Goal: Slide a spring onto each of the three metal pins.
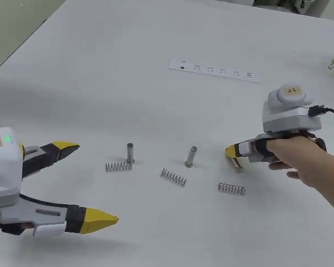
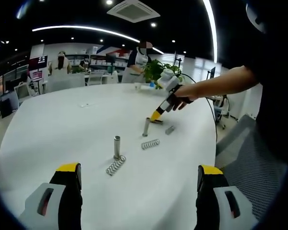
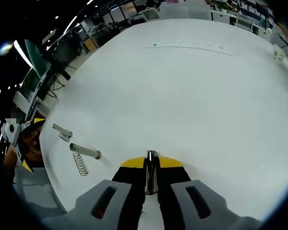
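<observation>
Looking down through the head view, I see the white table (image 1: 156, 39) under everything. My left gripper (image 1: 92, 183) hangs at 8 o'clock of the picture, with its jaws spread wide. My right gripper (image 1: 232, 157) is at 3 o'clock, low over the table, with its jaws closed on one metal pin (image 3: 151, 178). A power strip (image 1: 215, 70) lies toward 12 o'clock, well apart. The left pin (image 1: 130, 153) and the middle pin (image 1: 191, 157) stand upright. Three springs lie flat on the table. The first spring (image 1: 118, 166) is just beside the left pin at its 7 o'clock. The second spring (image 1: 173, 177) is near the middle pin at its 7 o'clock. The third spring (image 1: 231, 189) is near the right gripper at its 6 o'clock.
</observation>
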Tool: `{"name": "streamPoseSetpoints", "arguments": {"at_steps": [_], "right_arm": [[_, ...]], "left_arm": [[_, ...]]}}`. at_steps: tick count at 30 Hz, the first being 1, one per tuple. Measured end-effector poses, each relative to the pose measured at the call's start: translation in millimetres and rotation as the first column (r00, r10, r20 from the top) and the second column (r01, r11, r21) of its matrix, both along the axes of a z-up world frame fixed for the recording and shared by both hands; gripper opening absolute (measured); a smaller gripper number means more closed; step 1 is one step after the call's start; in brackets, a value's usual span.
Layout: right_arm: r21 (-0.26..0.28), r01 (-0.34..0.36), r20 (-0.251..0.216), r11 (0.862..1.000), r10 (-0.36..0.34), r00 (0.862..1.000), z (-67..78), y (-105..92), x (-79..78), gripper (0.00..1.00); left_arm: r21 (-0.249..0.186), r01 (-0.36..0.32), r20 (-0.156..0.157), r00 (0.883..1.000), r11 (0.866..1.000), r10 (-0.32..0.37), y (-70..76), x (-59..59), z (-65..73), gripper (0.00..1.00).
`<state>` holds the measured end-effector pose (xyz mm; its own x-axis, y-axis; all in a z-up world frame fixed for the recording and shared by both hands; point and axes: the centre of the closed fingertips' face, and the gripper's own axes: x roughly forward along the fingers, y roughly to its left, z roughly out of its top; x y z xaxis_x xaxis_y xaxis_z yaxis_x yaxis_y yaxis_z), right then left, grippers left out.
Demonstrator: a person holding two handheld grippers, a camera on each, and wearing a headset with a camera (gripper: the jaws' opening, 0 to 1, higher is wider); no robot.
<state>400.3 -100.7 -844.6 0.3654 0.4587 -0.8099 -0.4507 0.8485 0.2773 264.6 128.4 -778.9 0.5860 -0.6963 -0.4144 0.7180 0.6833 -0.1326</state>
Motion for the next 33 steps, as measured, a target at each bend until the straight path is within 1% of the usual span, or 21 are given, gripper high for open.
{"name": "streamPoseSetpoints", "arguments": {"at_steps": [3,10,12,13,16,18,20,23,24,26,29,30,33], "right_arm": [[0.011,-0.007,0.011,1.000,0.007,1.000,3.2,-1.5,-1.7,0.05],[0.037,-0.037,0.075,0.999,0.034,0.997,14.3,-2.4,-3.0,0.05],[0.035,-0.042,0.084,0.999,0.039,0.996,15.4,-3.1,-4.0,0.05],[0.035,-0.051,0.101,0.998,0.047,0.994,16.8,-3.1,-3.7,0.05],[0.039,-0.057,0.119,0.998,0.052,0.992,18.2,-2.9,-4.4,0.05],[0.039,-0.063,0.144,0.997,0.057,0.988,19.6,-2.4,-3.3,0.05],[0.036,-0.068,0.153,0.997,0.062,0.986,19.9,-2.1,-3.3,0.05],[0.028,-0.074,0.179,0.997,0.068,0.982,22.0,-2.7,-2.5,0.05],[0.027,-0.083,0.198,0.996,0.076,0.977,23.8,-2.1,-2.0,0.05],[0.027,-0.085,0.201,0.996,0.078,0.976,24.5,-2.6,-2.7,0.05],[0.026,-0.087,0.216,0.996,0.079,0.973,26.1,-3.4,-3.3,0.05],[0.028,-0.087,0.228,0.996,0.079,0.970,27.6,-3.7,-3.5,0.05],[0.027,-0.084,0.236,0.996,0.076,0.969,28.0,-5.0,-3.6,0.05]], "left_arm": [[0.005,-0.002,0.000,1.000,1.000,0.002,0.8,-0.2,-0.2,0.98],[0.007,-0.001,-0.003,1.000,1.000,0.001,-0.6,-2.3,-1.6,0.98],[0.009,0.000,-0.001,1.000,1.000,0.000,-1.0,-2.4,-1.4,0.98],[0.010,0.001,0.000,1.000,1.000,-0.001,-1.2,-2.4,-1.2,0.98],[0.010,0.000,0.004,1.000,1.000,0.000,-1.3,-1.7,0.9,0.98],[0.009,-0.001,0.007,1.000,1.000,0.001,-1.4,-1.2,2.0,0.98],[0.012,0.001,0.008,1.000,1.000,-0.001,-1.4,-1.2,3.1,0.98],[0.013,0.002,0.009,1.000,1.000,-0.002,-0.9,-1.2,3.6,0.98],[0.013,0.001,0.009,1.000,1.000,-0.001,-0.7,-1.4,3.6,0.98],[0.014,0.002,0.009,1.000,1.000,-0.002,-0.3,-1.6,3.5,0.98],[0.016,0.001,0.009,1.000,1.000,-0.001,-0.3,-1.9,3.1,0.98],[0.016,0.001,0.009,1.000,1.000,-0.001,-0.3,-2.0,3.1,0.98],[0.013,0.001,0.010,1.000,1.000,-0.001,-1.2,-2.1,3.5,0.98]]}}
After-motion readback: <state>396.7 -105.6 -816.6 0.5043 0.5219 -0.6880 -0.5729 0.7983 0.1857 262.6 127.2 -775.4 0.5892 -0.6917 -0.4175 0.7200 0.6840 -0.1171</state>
